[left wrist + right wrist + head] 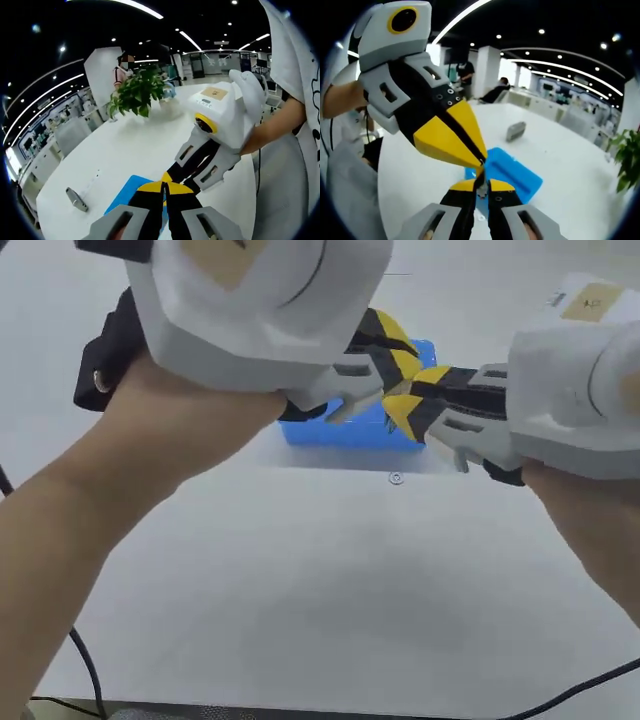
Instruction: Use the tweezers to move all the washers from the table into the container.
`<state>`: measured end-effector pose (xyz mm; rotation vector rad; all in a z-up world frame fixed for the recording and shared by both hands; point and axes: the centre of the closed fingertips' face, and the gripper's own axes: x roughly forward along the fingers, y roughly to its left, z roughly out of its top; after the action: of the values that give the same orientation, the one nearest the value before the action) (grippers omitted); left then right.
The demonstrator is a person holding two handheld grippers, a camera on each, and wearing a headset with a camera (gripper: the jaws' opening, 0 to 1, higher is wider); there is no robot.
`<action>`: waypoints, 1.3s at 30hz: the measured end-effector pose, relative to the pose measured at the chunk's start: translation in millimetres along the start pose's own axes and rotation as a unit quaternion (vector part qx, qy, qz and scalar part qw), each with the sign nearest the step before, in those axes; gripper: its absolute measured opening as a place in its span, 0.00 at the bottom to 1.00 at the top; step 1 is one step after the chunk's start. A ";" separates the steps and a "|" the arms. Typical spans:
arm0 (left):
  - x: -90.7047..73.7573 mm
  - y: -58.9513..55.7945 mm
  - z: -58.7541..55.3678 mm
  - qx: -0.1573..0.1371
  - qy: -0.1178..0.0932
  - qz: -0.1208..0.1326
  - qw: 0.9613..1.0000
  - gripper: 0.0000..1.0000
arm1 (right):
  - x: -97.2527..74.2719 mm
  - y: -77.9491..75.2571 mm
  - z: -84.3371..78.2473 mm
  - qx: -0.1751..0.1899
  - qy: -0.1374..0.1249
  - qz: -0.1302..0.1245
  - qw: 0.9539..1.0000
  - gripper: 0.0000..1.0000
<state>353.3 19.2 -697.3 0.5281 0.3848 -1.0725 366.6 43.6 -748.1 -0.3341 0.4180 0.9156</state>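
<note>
A blue container [340, 432] sits on the white table, also in the left gripper view [126, 194] and the right gripper view [515, 170]. One small washer [397, 477] lies on the table just in front of it. Above the container the two grippers meet tip to tip. My right gripper [481, 186] [403, 408] is shut on a thin metal piece, seemingly the tweezers [480, 181]. My left gripper [165, 186] [388, 352] has its jaws together, and its tip [481, 161] touches the top of that piece. Most of the tweezers are hidden by the jaws.
A small grey object [76, 199] [516, 131] lies on the table beyond the container. A potted plant [137, 92] stands further back, with people behind it. Dark cables [85, 665] run along the table's near edge. Bare white tabletop [320, 590] lies in front of the container.
</note>
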 end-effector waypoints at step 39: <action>24.0 -25.5 -36.0 -0.037 0.034 -0.046 0.998 0.00 | 17.3 7.9 -56.4 0.026 0.041 0.019 0.999 0.06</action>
<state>339.1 13.1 -745.1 0.4866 0.5110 -1.1261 357.9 34.6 -806.3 -0.3181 0.5243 0.9294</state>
